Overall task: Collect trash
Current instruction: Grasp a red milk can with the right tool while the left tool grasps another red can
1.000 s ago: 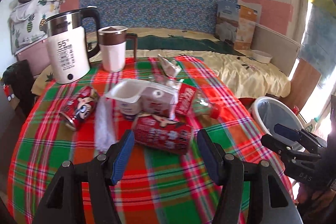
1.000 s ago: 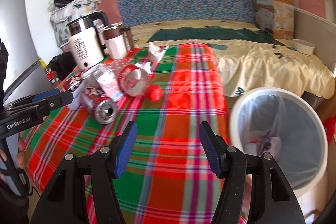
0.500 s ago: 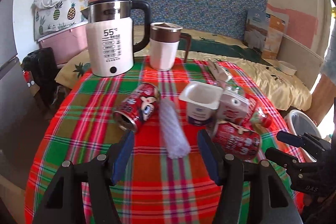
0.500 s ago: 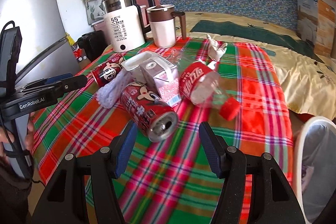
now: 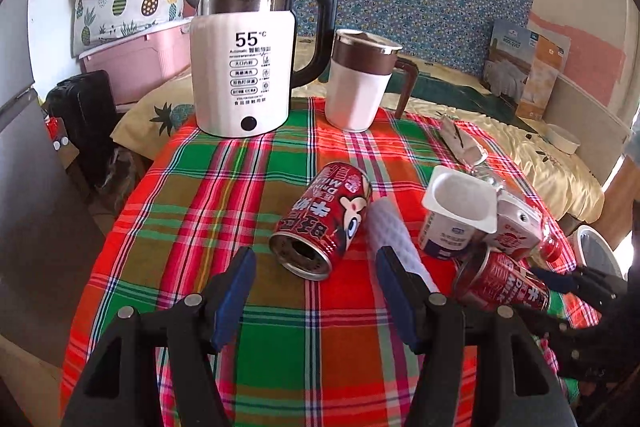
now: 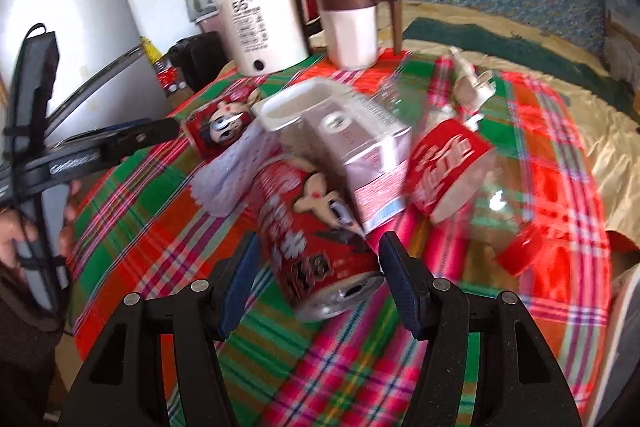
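Trash lies in a heap on the plaid tablecloth (image 5: pixel 224 211). A red can (image 5: pixel 320 223) lies on its side, its open end just ahead of my open left gripper (image 5: pixel 316 291). Beside it are a white foam net (image 5: pixel 390 235), a yogurt cup (image 5: pixel 456 211), a milk carton (image 5: pixel 516 227) and a second red can (image 5: pixel 500 283). In the blurred right wrist view that second can (image 6: pixel 316 251) lies between the fingertips of my open right gripper (image 6: pixel 320 287); the pads do not visibly press on it. A cola bottle (image 6: pixel 452 167) with a red cap and a crumpled wrapper (image 6: pixel 468 83) lie further right.
A white kettle (image 5: pixel 244 67) and a white-and-brown mug (image 5: pixel 360 83) stand at the table's far edge. A lined trash bin (image 5: pixel 596 251) sits off the table's right side. A bed and a blue headboard are behind. A grey fridge (image 6: pixel 60 27) stands on the left.
Both grippers swung left from the bin side toward the trash heap and came closer. The left one now faces the left can; the near can now lies between the right fingers.
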Available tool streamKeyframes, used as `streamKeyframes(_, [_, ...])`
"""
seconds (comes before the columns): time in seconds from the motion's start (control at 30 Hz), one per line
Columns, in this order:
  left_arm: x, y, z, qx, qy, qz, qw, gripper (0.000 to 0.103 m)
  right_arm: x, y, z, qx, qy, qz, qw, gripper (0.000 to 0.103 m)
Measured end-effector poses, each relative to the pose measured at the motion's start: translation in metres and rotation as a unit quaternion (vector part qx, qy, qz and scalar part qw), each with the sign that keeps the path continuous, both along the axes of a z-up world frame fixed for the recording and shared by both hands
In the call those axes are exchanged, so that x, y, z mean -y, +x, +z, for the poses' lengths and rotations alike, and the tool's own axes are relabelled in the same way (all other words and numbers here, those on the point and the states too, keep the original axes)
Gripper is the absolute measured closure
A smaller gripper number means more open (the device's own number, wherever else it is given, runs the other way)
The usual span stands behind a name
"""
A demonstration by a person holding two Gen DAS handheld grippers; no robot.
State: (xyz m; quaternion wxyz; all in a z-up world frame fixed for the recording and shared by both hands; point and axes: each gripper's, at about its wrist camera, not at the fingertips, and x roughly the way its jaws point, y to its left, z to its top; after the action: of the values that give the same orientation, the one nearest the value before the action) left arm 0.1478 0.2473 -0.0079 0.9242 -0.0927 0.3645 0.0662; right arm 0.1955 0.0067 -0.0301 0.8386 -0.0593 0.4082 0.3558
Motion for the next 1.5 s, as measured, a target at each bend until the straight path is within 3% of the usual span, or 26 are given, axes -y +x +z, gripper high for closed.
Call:
streamKeyframes(0.13, [-0.003,0.012,-0.005,-0.006,0.010,-0.009,0.9999,0.041,-0.009,-0.009,-0.003,0.004,-0.014,0.016,1.000,0.041])
streamKeyframes(0.4, [-0.001,0.037,-0.013,-0.017,0.007,-0.042,0.9990,0.040,-0.023,0.004,-0.009,0.000,-0.029,-0.012,1.000,0.041])
streamKeyframes(0.87, [-0.005,0.073,-0.026,-0.037,0.016,-0.069,0.9968,0.040,-0.017,0.007,-0.014,-0.023,-0.008,-0.029,0.999,0.042])
streamKeyframes(1.13, [-0.005,0.077,-0.034,-0.041,0.000,-0.070,0.9967,0.042,-0.018,0.006,-0.015,-0.021,-0.007,-0.030,0.999,0.043])
streamKeyframes(1.5, [-0.001,0.065,-0.029,-0.038,0.012,-0.054,0.9978,0.046,-0.012,0.001,-0.012,-0.012,0.000,-0.043,0.999,0.047])
